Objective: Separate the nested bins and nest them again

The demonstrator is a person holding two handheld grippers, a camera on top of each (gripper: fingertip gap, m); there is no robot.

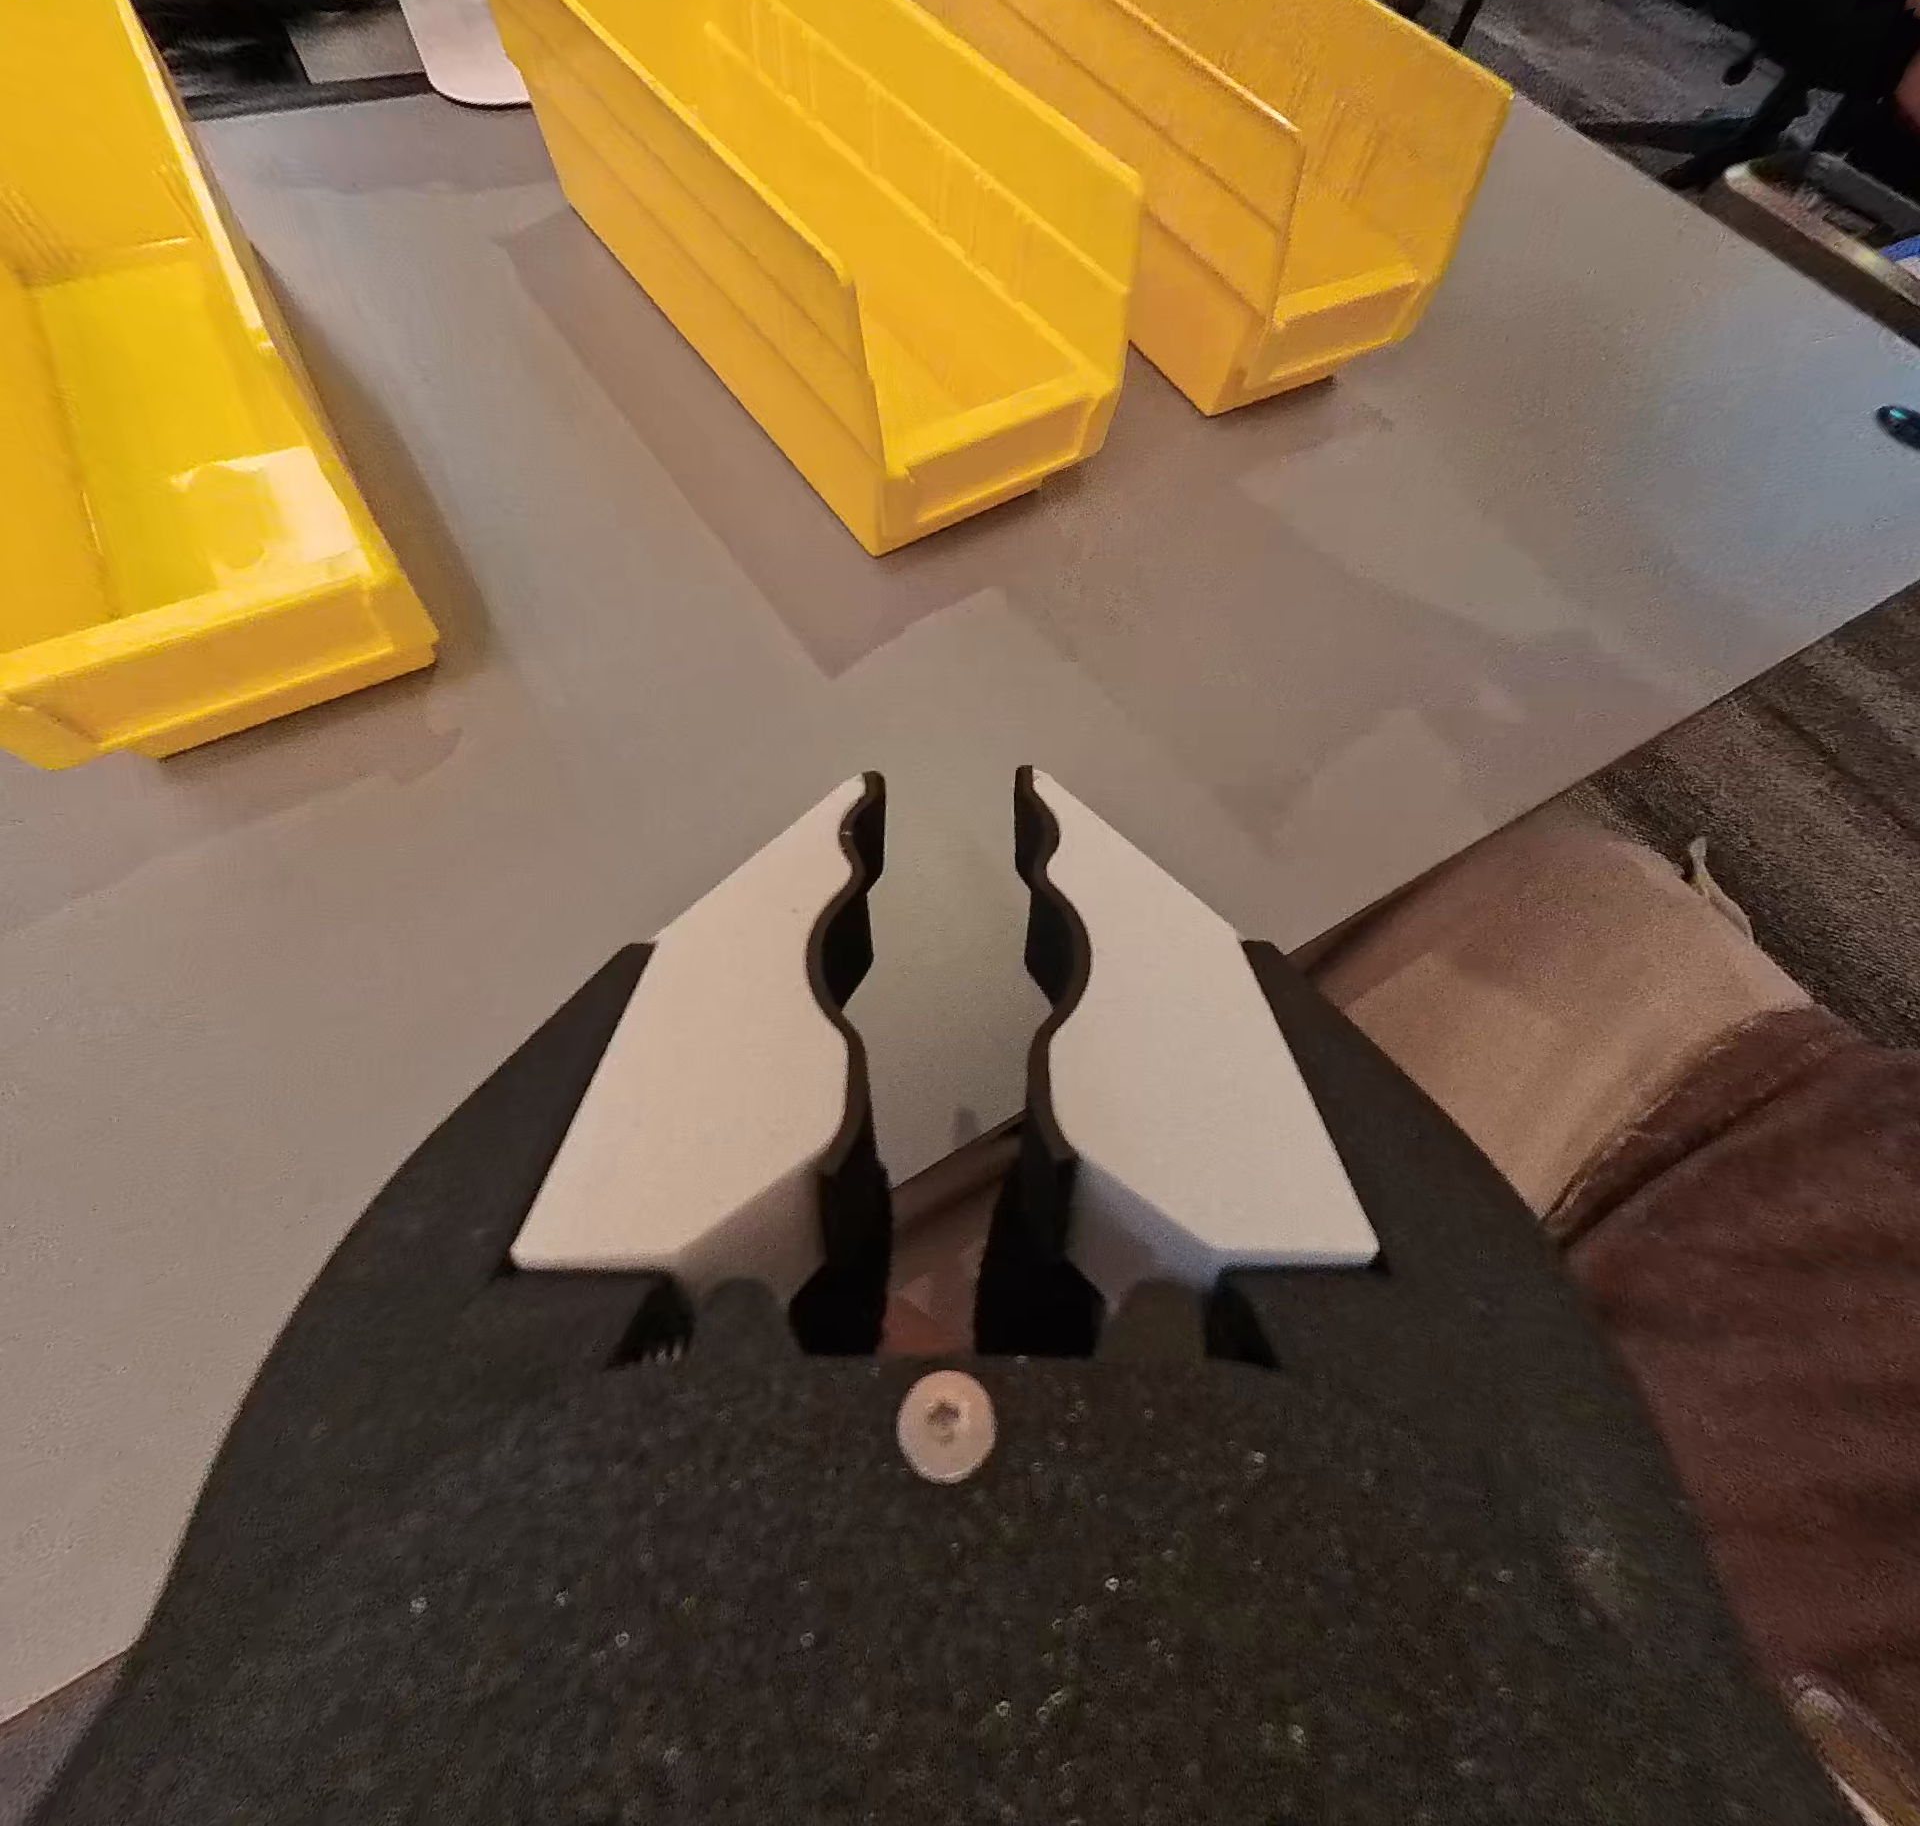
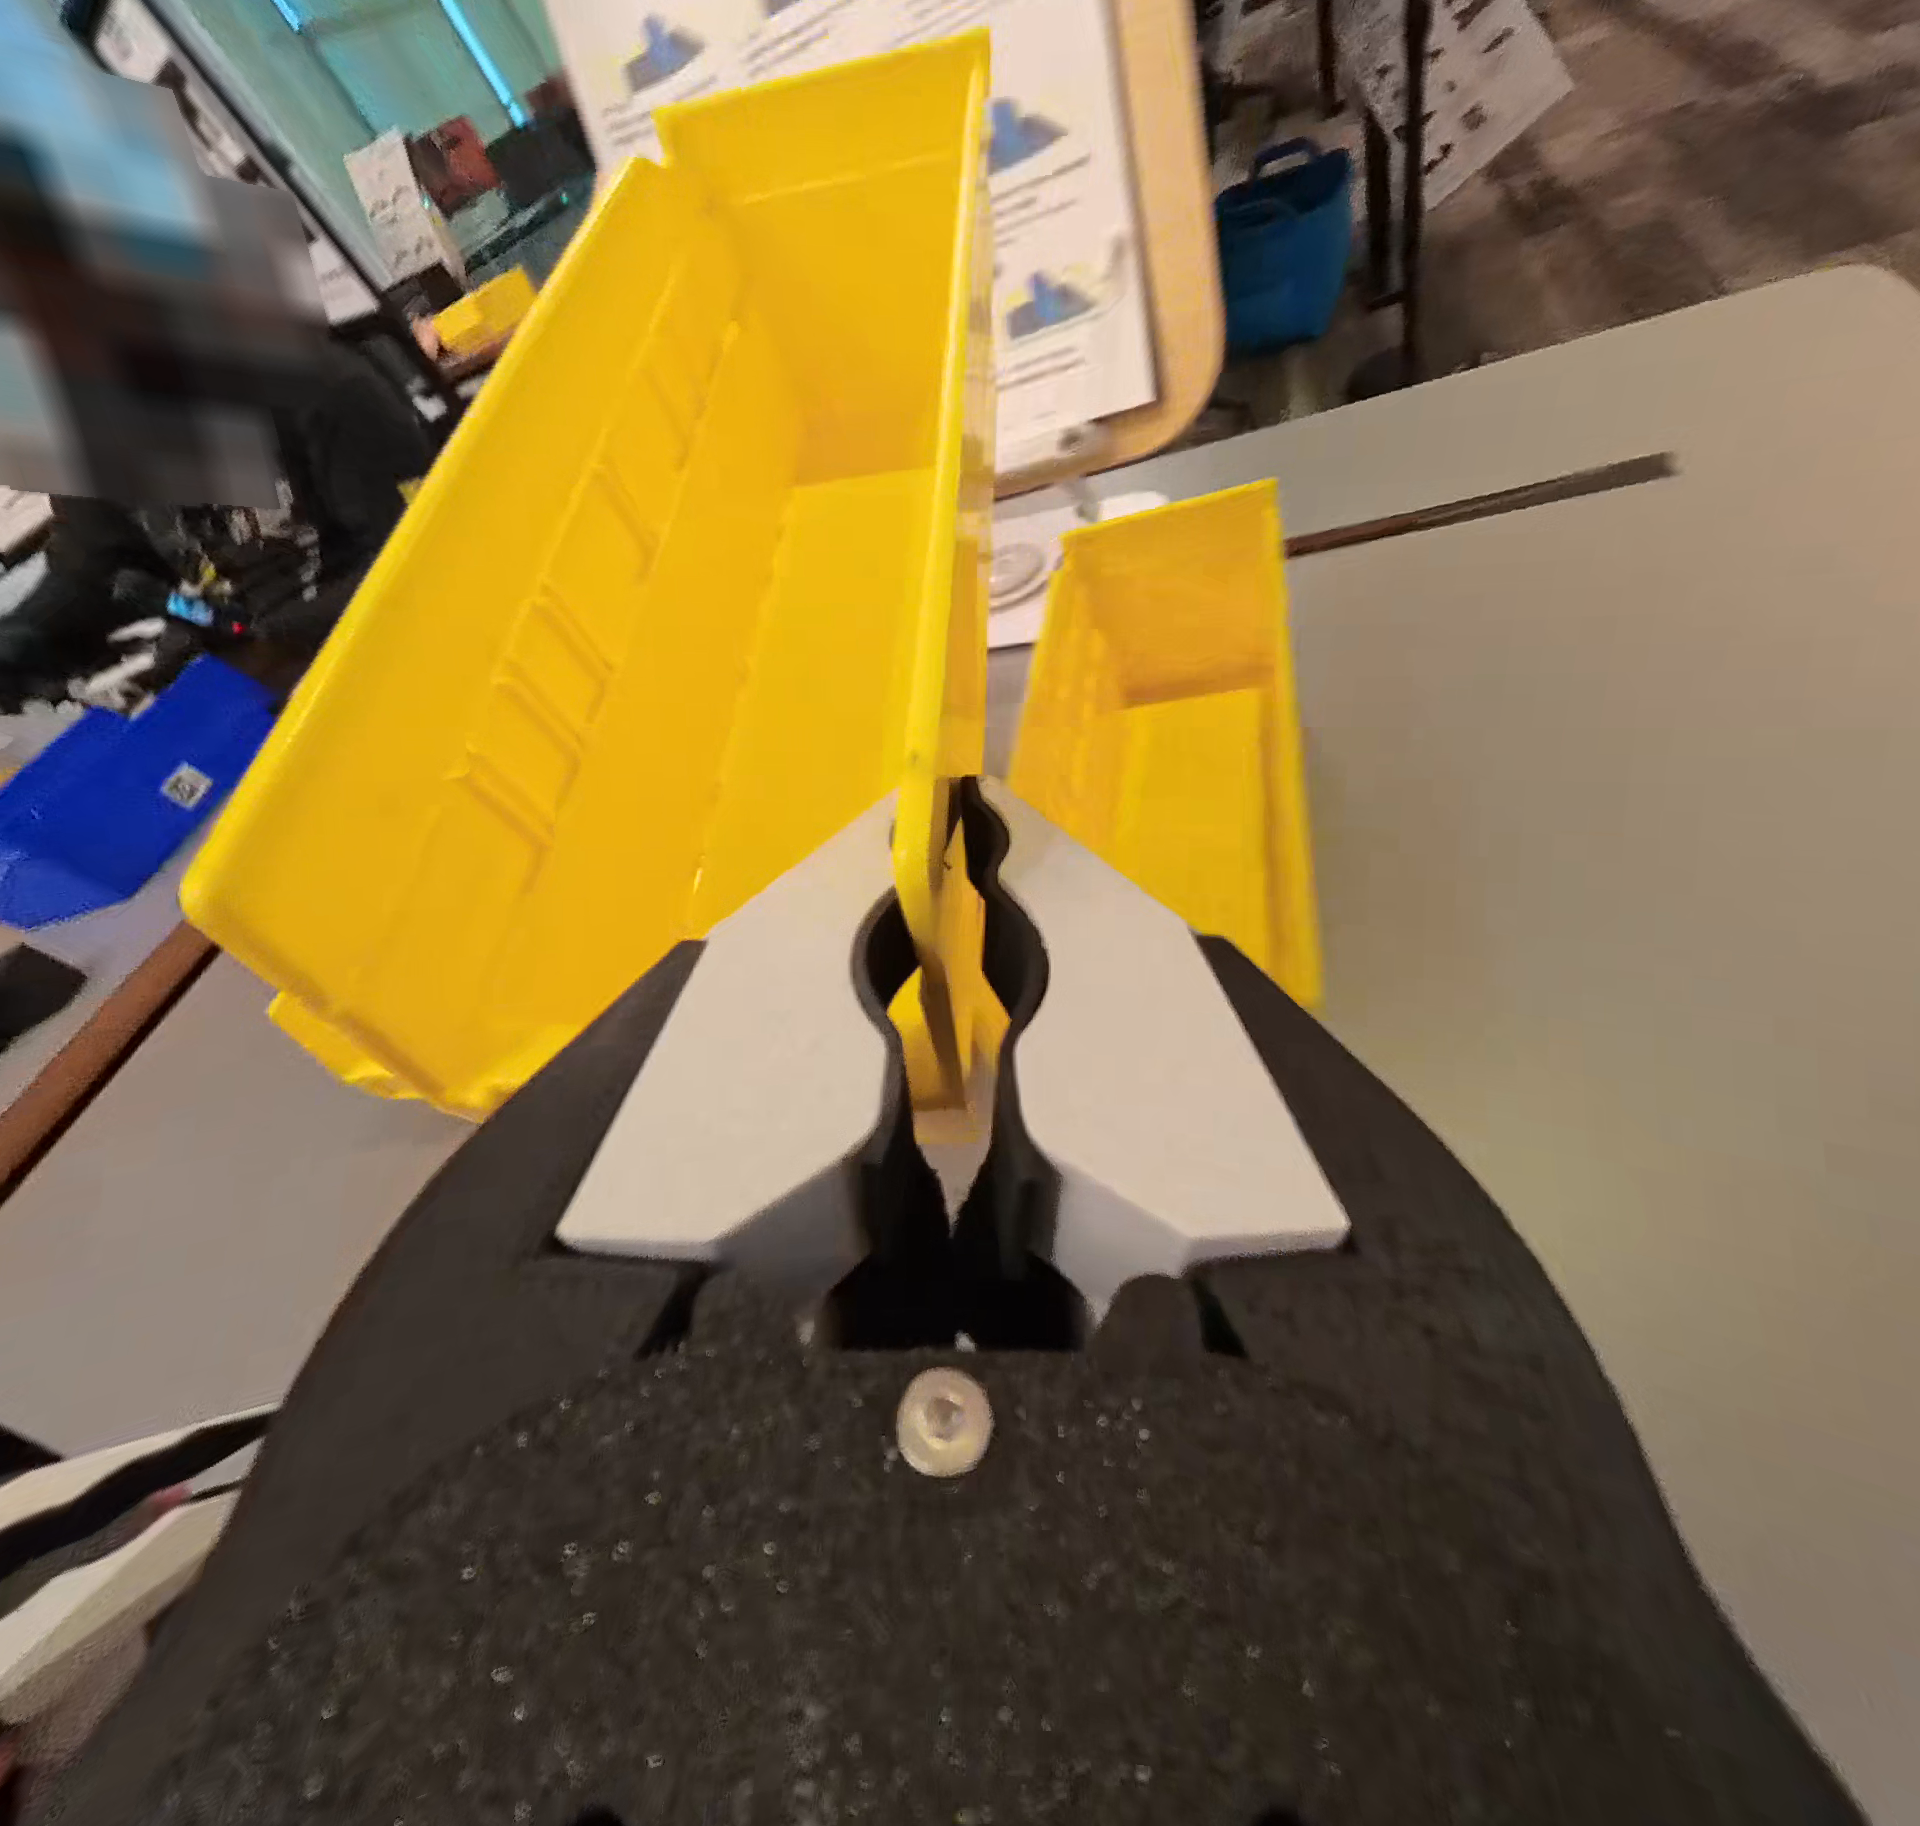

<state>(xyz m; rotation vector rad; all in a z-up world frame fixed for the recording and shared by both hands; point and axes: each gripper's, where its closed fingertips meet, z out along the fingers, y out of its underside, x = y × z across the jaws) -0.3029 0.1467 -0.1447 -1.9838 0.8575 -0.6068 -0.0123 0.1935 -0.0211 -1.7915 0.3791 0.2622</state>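
Yellow bins: 3 on table (image 1: 623, 737), 1 (image 2: 644, 633) in right tool (image 2: 951, 820).

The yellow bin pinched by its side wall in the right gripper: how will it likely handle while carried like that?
The yellow bin looks empty and thin-walled, so probably light. The right gripper clamps only one wall edge, and the bin already hangs tilted, so it may swing or pivot. The smooth plastic could slip; the wall may flex slightly.
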